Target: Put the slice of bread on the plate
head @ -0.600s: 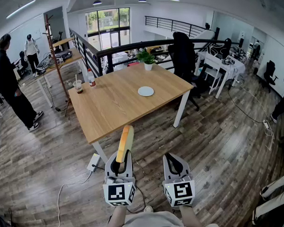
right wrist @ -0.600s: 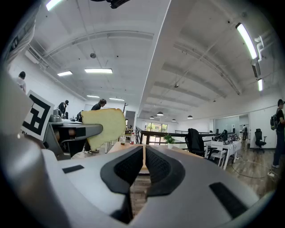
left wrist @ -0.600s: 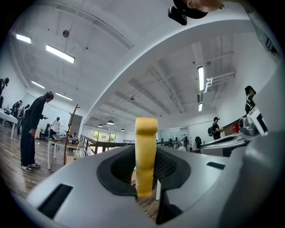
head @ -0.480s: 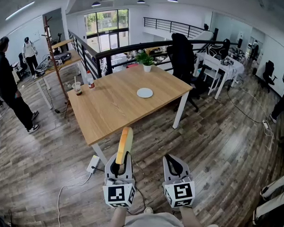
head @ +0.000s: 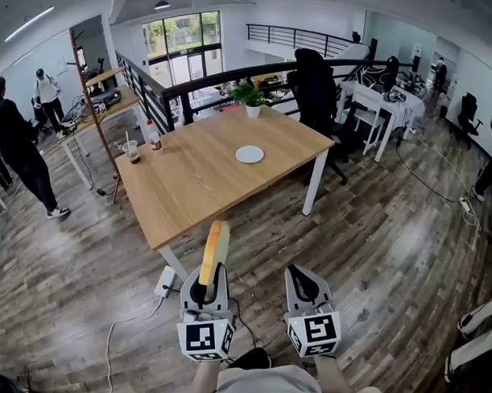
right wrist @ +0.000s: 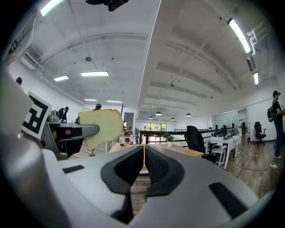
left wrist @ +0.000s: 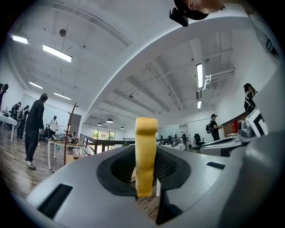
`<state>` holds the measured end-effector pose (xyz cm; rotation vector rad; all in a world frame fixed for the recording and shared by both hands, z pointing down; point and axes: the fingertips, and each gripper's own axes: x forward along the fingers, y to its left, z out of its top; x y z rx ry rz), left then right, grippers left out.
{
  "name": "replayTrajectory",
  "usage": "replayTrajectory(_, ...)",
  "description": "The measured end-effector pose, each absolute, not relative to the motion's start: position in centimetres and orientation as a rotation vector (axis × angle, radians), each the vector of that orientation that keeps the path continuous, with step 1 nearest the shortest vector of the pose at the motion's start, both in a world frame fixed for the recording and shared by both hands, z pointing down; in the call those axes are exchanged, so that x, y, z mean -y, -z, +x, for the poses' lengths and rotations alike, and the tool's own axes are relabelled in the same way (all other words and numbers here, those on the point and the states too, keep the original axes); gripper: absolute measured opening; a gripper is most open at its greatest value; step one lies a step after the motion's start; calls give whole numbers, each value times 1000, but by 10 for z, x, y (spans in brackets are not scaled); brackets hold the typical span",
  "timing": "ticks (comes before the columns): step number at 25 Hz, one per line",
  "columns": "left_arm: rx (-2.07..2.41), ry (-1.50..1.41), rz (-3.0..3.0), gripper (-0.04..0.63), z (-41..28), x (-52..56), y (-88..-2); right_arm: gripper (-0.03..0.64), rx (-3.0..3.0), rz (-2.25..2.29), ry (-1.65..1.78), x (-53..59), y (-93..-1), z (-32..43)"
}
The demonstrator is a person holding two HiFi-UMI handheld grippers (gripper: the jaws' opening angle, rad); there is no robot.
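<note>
My left gripper [head: 208,280] is shut on a slice of bread [head: 214,251] that stands on edge and sticks out forward over the wooden floor, short of the table's near corner. In the left gripper view the bread [left wrist: 145,153] rises between the two dark pads. From the right gripper view the same slice [right wrist: 100,127] shows flat-on at the left. My right gripper [head: 301,281] hangs beside the left one, shut with nothing in it; its jaws [right wrist: 144,171] meet. A small white plate [head: 249,154] lies on the wooden table [head: 197,181], toward its far right.
A cup with a straw [head: 132,150] and a bottle [head: 154,137] stand at the table's far left corner, a potted plant [head: 252,99] at its back edge. A power strip with cable [head: 164,280] lies on the floor near the table leg. A person in black [head: 19,155] walks at the left.
The table has drawn slightly nearer and the view has shifted a little. The person at the left has stepped along. Both grippers keep their pose, with the bread still held.
</note>
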<state>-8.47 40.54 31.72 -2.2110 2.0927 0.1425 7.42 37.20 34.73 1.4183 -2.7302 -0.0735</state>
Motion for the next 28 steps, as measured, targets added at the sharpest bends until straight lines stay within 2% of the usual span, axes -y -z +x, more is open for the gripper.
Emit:
replayTrajectory(13,-2208,-73,-2079,94,-117,-372,-324,26,2677,1468,27,-328,-355,107)
replayTrajectory(28,-2159,-90,-2089,94,-118,-212,-311,26,2707,1392,36,-184,-354,85)
